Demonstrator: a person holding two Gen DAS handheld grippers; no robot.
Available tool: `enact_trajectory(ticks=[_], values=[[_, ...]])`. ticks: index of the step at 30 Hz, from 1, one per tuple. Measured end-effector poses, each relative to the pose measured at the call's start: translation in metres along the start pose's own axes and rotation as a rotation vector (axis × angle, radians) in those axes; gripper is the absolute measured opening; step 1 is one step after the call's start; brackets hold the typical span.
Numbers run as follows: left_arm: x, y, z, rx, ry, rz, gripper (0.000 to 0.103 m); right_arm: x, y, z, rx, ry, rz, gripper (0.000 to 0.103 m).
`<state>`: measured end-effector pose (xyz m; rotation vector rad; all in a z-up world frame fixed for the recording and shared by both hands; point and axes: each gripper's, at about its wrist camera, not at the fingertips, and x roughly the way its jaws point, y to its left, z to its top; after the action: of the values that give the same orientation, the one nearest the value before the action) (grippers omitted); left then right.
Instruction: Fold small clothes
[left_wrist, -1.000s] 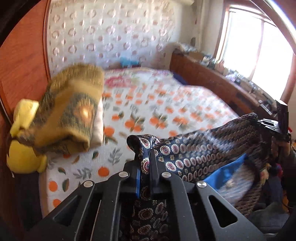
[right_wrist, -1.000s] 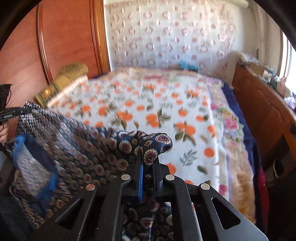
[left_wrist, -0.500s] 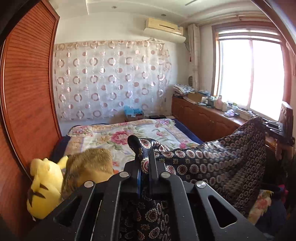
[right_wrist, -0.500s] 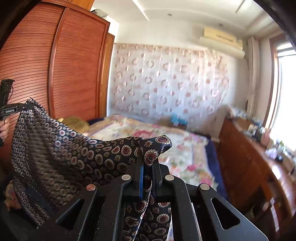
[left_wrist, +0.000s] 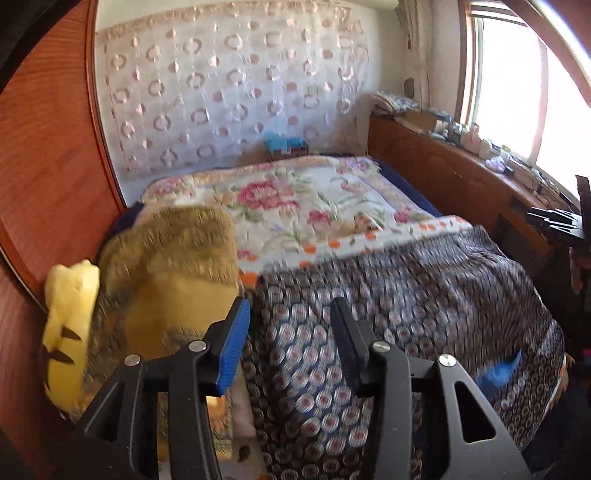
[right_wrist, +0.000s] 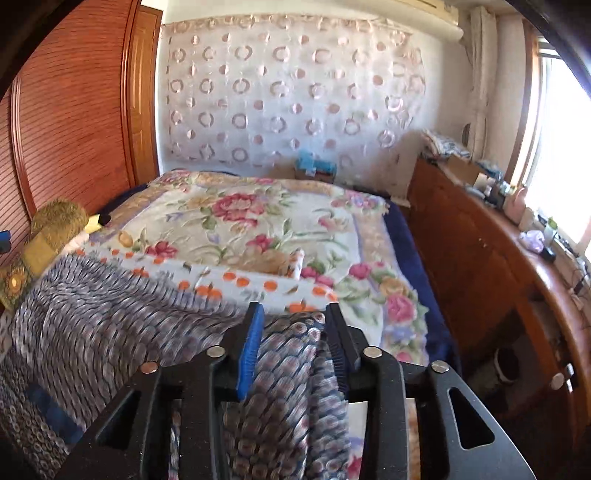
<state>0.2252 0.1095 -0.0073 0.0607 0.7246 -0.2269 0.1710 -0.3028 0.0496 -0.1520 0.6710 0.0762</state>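
Releasing now, both tongs spread, patterned garment dropped onto bed

Blurred cloth, cut off below

The patterned cloth is motion-smeared; ahead of the left claw, its near edge runs off-frame.

Your window blew out to white glare, flooding both views with daylight. The patterned cloth near it smeared with motion blur, and your fisheye bent the wardrobe opposite, corners black.
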Motion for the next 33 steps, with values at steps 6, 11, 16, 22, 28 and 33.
enact_trajectory(ticks=[6,11,16,22,28,33], values=[[0.005,-0.023,-0.035,0.013,0.059,-0.06,0.078,0.009,-0.006,-0.033,-0.047,0.047,0.033,0.047],[0.013,-0.04,-0.058,0.03,0.121,-0.065,0.078,0.004,-0.025,-0.05,-0.023,0.08,0.098,0.049],[0.032,-0.047,-0.073,0.02,0.182,-0.102,0.078,0.005,-0.032,-0.077,-0.007,0.132,0.175,0.049],[0.044,-0.056,-0.088,0.037,0.2,-0.072,0.078,0.015,-0.041,-0.091,-0.019,0.175,0.164,0.049],[0.042,-0.062,-0.093,0.063,0.172,-0.041,0.079,0.018,-0.043,-0.098,-0.014,0.178,0.154,0.05],[0.042,-0.06,-0.092,0.065,0.174,-0.036,0.08,0.024,-0.037,-0.098,-0.01,0.18,0.148,0.056]])
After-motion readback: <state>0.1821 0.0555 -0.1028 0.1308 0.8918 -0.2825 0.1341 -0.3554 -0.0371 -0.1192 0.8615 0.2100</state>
